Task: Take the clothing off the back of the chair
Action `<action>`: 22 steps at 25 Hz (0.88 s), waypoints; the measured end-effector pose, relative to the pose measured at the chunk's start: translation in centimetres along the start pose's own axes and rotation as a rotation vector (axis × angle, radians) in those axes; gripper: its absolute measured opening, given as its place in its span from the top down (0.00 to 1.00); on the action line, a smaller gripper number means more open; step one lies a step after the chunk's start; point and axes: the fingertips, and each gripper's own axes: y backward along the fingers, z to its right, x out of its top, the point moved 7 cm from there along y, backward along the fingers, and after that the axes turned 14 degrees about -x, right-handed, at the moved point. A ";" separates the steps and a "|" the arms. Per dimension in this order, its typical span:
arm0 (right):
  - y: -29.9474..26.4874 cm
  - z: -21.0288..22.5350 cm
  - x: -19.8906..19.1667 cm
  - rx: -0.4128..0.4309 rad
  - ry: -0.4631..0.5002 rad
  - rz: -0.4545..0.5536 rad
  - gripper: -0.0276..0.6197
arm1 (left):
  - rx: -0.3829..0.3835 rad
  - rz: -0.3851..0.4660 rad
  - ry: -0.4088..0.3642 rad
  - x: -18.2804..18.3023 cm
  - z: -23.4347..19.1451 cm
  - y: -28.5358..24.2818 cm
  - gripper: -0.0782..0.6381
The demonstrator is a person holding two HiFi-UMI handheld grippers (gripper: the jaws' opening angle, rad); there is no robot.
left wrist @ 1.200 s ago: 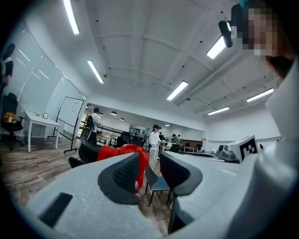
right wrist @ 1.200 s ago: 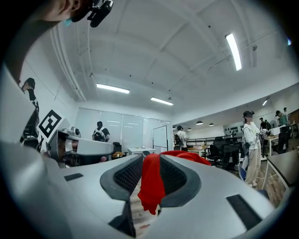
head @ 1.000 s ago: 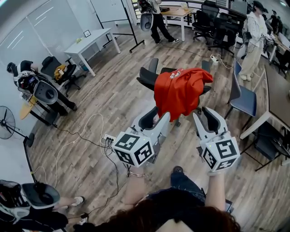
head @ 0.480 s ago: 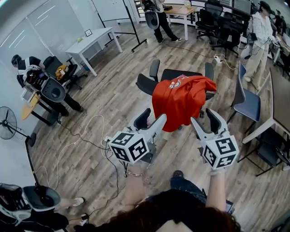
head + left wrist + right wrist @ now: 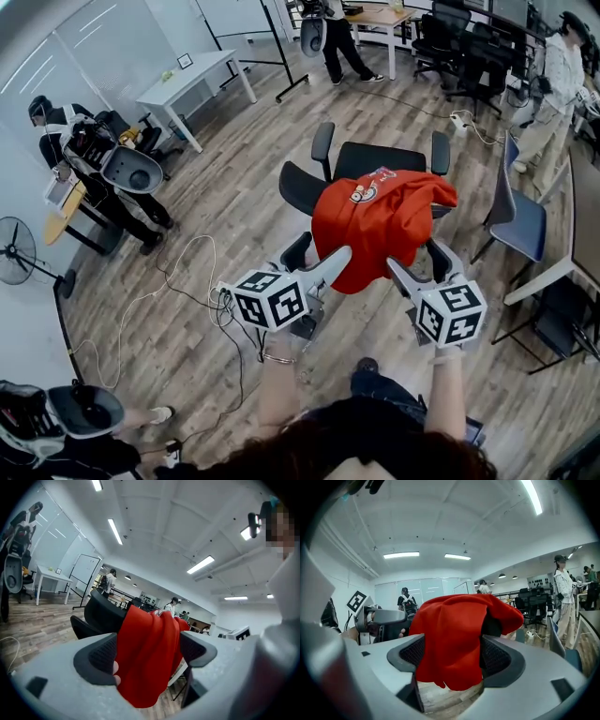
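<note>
Jaws on your left gripper point(image 5: 321, 255) and right gripper point(image 5: 422, 262) are opening, unpinched, around the red clothing point(image 5: 375, 220) draped over the chair point(image 5: 380, 157) back; advance both, clamp a thick fold each, and lift evenly.

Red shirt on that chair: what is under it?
A black office chair; its armrests stick out. The red shirt drapes over the backrest, hiding most of it.

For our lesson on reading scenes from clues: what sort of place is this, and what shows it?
Probably an open-plan office or lab: a black office chair draped with red clothing, a white table at the side, and a cluster of chairs by desks at the far end.
</note>
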 end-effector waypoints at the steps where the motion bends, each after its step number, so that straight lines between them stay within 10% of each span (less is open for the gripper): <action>1: -0.5 0.0 -0.3 0.013 -0.004 -0.013 0.44 | -0.011 -0.003 0.015 -0.1 -0.4 -0.4 0.31; 17: -6.0 -1.7 -0.1 0.120 0.030 -0.038 0.43 | -0.128 -0.124 0.029 -1.1 -2.4 -5.0 0.28; 22: -6.0 -2.4 0.1 0.167 0.056 -0.022 0.61 | -0.183 -0.139 0.002 -1.0 -1.4 -5.2 0.50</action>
